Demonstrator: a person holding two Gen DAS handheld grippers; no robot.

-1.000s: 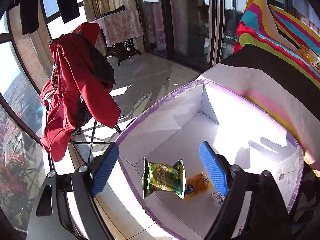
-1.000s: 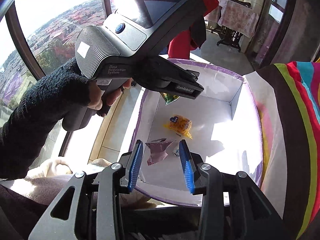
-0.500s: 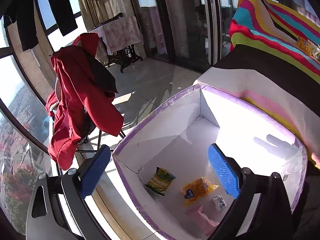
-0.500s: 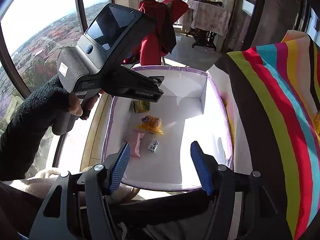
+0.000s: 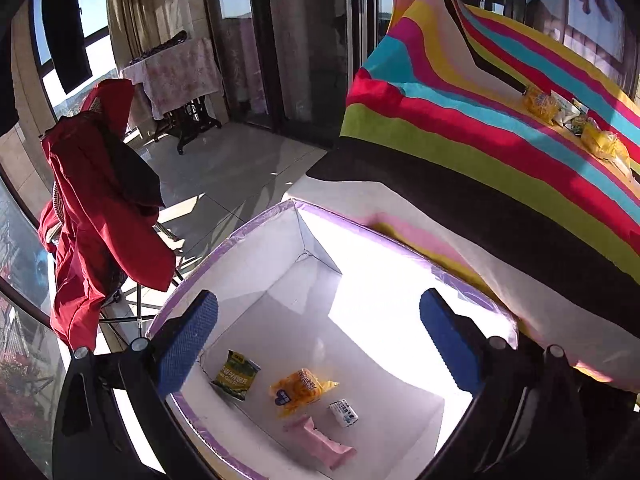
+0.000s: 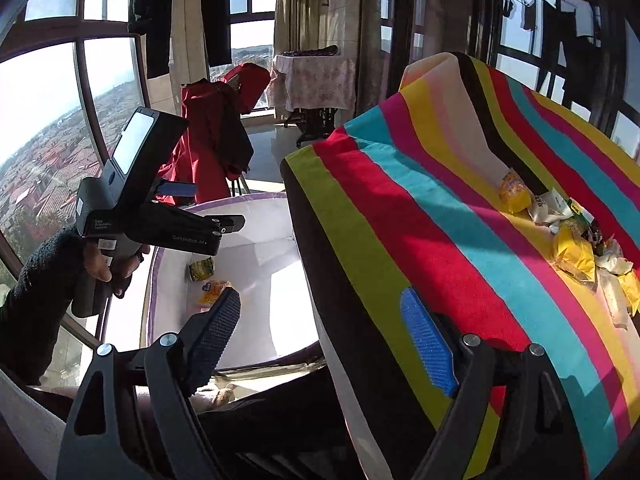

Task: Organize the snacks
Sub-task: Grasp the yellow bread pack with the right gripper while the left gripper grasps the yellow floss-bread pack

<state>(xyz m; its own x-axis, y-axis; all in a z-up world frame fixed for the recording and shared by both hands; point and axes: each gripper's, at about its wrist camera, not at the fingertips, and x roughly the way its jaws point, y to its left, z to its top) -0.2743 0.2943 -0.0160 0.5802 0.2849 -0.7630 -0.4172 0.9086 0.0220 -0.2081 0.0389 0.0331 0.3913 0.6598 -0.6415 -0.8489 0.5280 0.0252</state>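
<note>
The right gripper has swung from the white purple-rimmed fabric box toward the snack pile on the striped blanket — fingers of both grippers just widened, empty. Four packets lie boxed — more await.

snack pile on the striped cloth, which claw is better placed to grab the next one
Right, probably. The right claw is open, empty and faces the snack pile on the striped cloth. The left claw, also open and empty, hangs over the white box, the pile far off to its side.
</note>
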